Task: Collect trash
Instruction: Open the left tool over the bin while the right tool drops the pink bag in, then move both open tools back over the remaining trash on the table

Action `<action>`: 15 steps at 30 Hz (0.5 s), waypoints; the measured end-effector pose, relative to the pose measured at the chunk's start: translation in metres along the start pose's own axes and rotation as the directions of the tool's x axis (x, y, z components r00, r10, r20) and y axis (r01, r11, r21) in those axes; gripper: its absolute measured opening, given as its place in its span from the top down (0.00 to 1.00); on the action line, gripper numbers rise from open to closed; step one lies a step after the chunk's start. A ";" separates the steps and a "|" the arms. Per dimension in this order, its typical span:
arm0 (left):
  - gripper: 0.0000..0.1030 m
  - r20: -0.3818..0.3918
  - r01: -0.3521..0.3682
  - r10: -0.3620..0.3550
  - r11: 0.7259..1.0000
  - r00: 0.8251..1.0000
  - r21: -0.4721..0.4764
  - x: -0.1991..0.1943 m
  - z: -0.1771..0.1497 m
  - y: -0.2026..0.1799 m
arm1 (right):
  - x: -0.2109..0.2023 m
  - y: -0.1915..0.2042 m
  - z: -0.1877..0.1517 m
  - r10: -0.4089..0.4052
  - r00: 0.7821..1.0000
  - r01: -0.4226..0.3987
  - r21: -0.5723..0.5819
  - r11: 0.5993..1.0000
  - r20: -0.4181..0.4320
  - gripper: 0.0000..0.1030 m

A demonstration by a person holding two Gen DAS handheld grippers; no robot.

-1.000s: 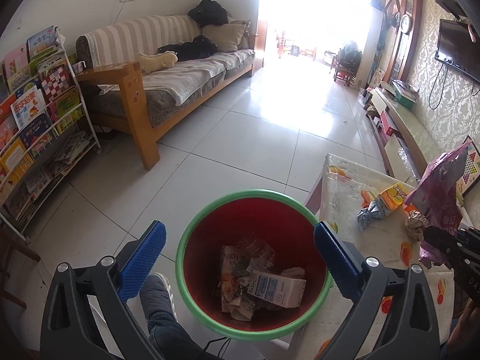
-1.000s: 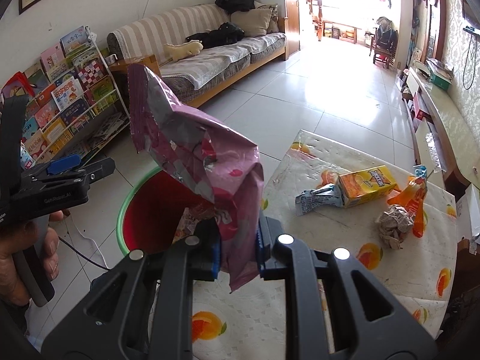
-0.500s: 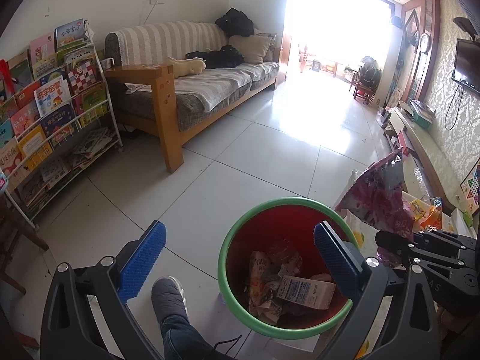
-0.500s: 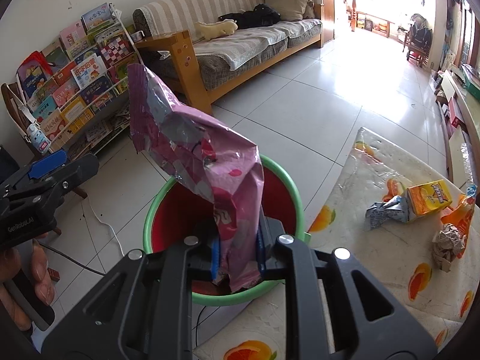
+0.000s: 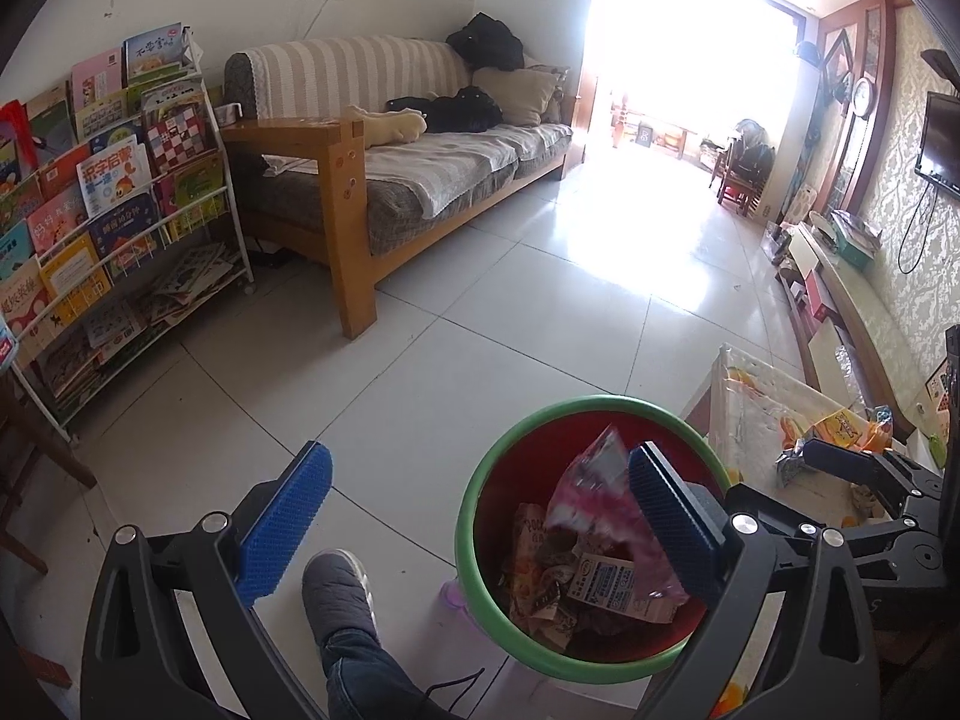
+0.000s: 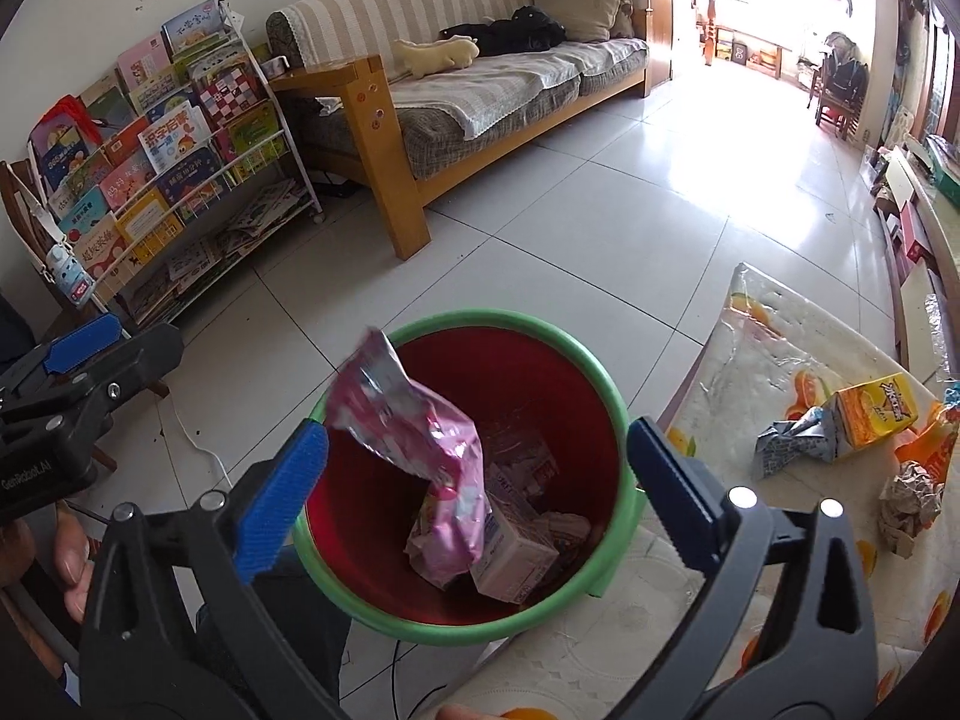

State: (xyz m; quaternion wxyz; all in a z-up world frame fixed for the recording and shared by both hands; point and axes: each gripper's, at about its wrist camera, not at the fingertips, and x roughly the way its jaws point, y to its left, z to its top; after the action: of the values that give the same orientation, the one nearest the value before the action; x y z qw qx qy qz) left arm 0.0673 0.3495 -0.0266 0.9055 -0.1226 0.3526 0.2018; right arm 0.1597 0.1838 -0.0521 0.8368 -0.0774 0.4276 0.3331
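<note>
I note my right gripper [image 6: 477, 450] opening over the red bin [image 6: 540, 330], nothing pressed between its pads. The pink wrapper [image 6: 432, 462] lies inside the bin, atop other trash. My left gripper [image 5: 480, 516], beside the bin, stands wide and empty.

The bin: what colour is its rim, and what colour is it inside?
The bin has a green rim and a red inside; the right wrist view shows it best.

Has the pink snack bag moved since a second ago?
Yes. The pink snack bag has left the opening right gripper and dropped into the red bin, no longer standing above its green rim.
</note>
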 end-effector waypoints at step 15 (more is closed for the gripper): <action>0.08 -0.007 0.075 -0.075 0.995 0.997 0.062 -0.013 0.002 -0.050 | -0.052 -0.039 -0.016 -0.077 0.995 0.074 0.045 0.996 0.057 0.05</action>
State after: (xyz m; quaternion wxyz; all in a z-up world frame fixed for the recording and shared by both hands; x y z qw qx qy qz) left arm 0.0821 0.3017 -0.0121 0.9150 -0.1080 0.3559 0.1562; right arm 0.1516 0.1219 -0.0283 0.8624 -0.0658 0.4068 0.2940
